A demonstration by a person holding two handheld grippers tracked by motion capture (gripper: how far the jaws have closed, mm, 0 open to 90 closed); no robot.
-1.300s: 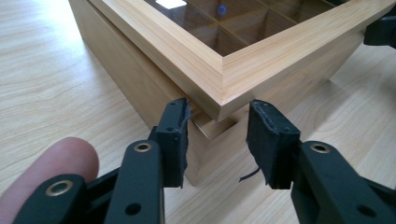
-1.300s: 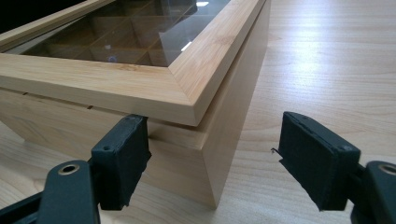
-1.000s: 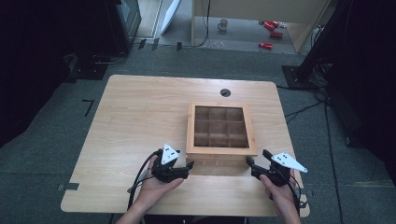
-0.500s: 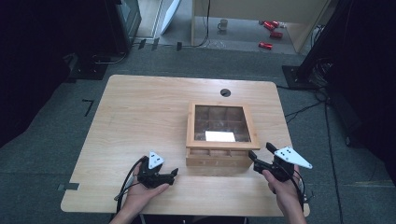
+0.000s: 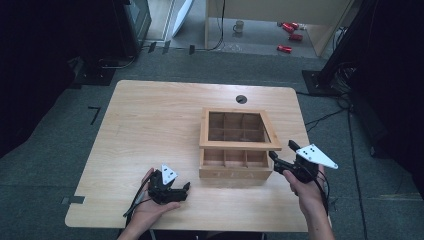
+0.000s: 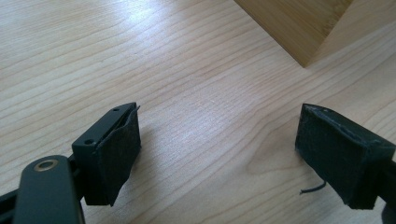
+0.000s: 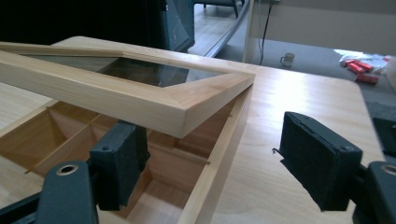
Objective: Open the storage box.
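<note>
A wooden compartment box [image 5: 235,173] stands on the table, right of centre. Its glass-paned lid [image 5: 240,145] is tilted up at the front, so the front row of compartments shows beneath it. My right gripper [image 5: 281,150] is open at the box's front right corner. In the right gripper view, one jaw sits under the raised lid [image 7: 140,100] inside the box while the other is outside the box's side wall [image 7: 224,144]. My left gripper [image 5: 184,191] rests open and empty on the table, left of the box front. The box's corner [image 6: 299,23] lies ahead of its jaws.
The table [image 5: 150,130] has a round cable hole [image 5: 241,99] behind the box. Its front edge is close under both hands. A mug [image 5: 239,26] and red cans [image 5: 287,48] lie on the floor beyond the table.
The lid's front edge has risen off the box. My left gripper has pulled back from the box front toward the table's near edge. The right gripper stayed at the front right corner.
</note>
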